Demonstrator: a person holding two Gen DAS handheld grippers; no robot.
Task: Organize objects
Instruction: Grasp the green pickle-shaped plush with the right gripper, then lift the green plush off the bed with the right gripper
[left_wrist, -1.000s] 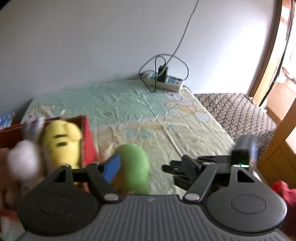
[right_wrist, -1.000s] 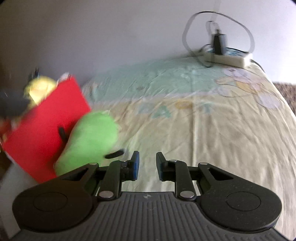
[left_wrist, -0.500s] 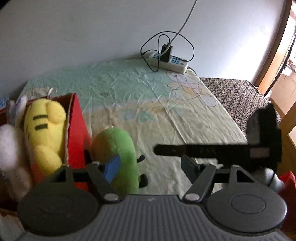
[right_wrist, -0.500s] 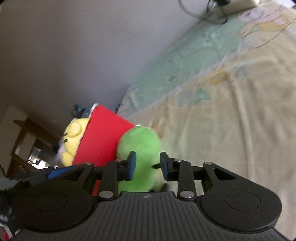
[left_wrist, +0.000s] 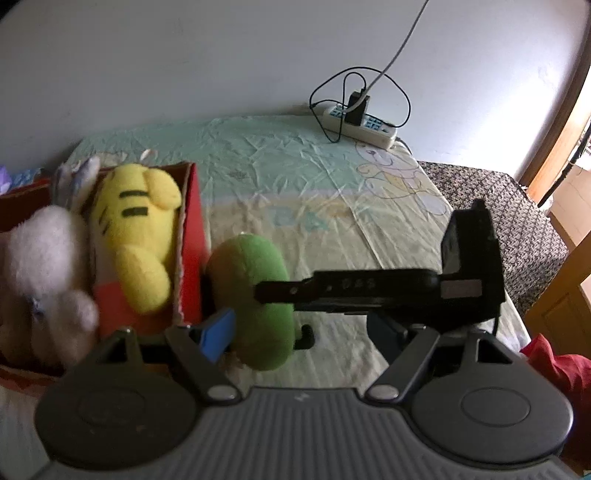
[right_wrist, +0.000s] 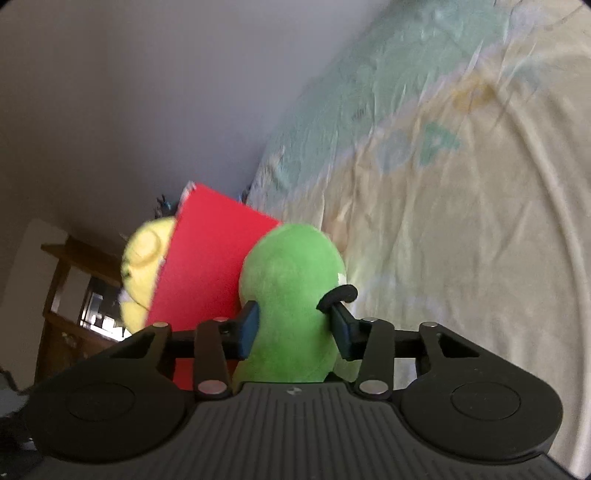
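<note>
Right hand-held gripper (right_wrist: 293, 330): black two-finger tool with blue pads, jaws closing on the green rounded plush toy (right_wrist: 291, 295), one pad at each flank and apparently pressing into the pile; the left-wrist view shows the same tool reaching across from the right onto the toy. Left hand-held gripper (left_wrist: 299, 332): jaws spread and opening, pinching nothing, its blue left pad (left_wrist: 218, 334) just beside the toy's flank, the toy lying partly between its fingers. Green plush toy: on the bed, standing against the outer wall of the red cardboard box (left_wrist: 192, 229), not inside it. Red box: at the bed's left edge, holding a yellow plush with black stripes (left_wrist: 136, 229) and a white fluffy plush (left_wrist: 40, 254). Bed sheet (left_wrist: 295, 177): pale green and yellow, cartoon print, creased. White power strip with black cables (left_wrist: 364, 123): far edge of the bed by the wall, well apart from the work. Step in hand, by judgement: securing the green toy for transfer into the box. Next move calls for a firm pinch, a lift clear of the box's rim, then carry over the yellow plush; space inside looks tight, so the toy may need pressing in.
</note>
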